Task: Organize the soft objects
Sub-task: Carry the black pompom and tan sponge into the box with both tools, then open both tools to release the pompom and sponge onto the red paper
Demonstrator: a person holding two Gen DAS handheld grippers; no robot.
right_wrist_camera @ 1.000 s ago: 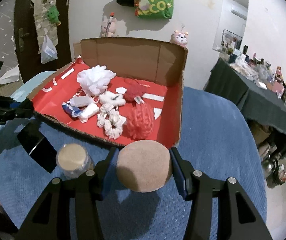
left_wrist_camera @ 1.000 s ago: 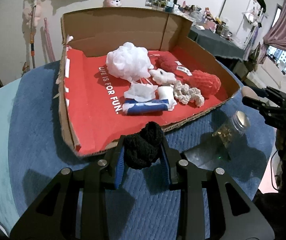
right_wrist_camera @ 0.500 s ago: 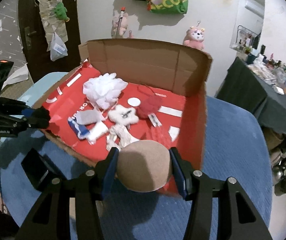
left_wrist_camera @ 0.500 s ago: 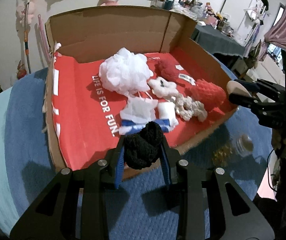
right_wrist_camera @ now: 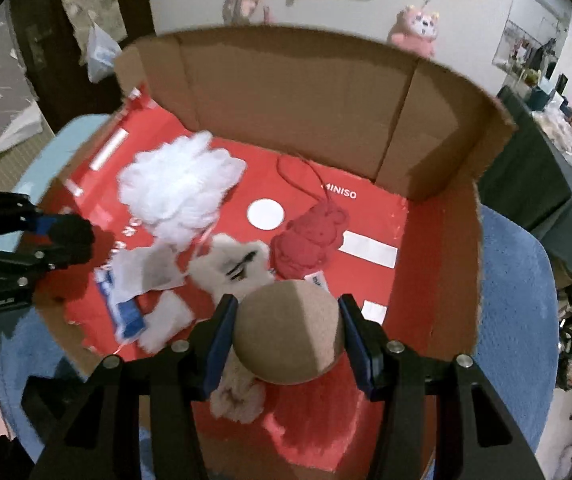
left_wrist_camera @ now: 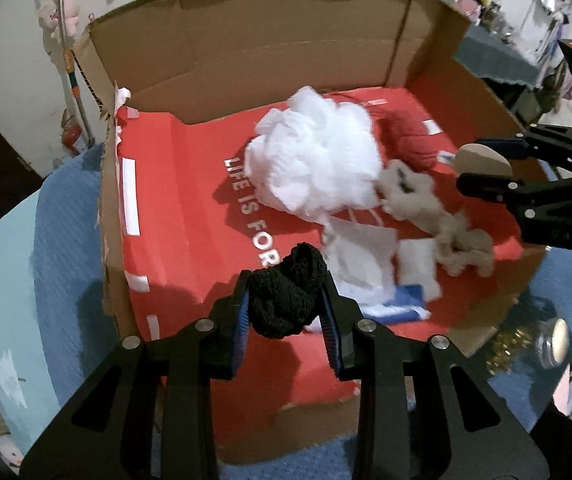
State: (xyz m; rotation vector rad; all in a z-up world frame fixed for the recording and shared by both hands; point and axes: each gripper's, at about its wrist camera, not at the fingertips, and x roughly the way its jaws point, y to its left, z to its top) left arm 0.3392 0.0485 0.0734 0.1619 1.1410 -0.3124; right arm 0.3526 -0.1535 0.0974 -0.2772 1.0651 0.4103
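My left gripper [left_wrist_camera: 286,308] is clamped on a black knit bundle [left_wrist_camera: 286,294], jaws pinching both sides, hanging over the near-left part of the cardboard box [left_wrist_camera: 246,36], above its red liner [left_wrist_camera: 174,208]. To drop it well I'd go lower over bare red on the left, clear of the white puff [left_wrist_camera: 318,160] and the white/blue packets [left_wrist_camera: 370,276], then let go so it doesn't roll out the low front edge. Right gripper [right_wrist_camera: 288,338] is closed on a tan round sponge [right_wrist_camera: 288,334], hovering above the fuzzy cream toy [right_wrist_camera: 234,268] w/ the red plush [right_wrist_camera: 310,240] behind; I'd shift right to the open red patch before releasing. Writing: liner reads "LIFE IS FOR" on the left, rest hidden; "MINISO" near the back wall.
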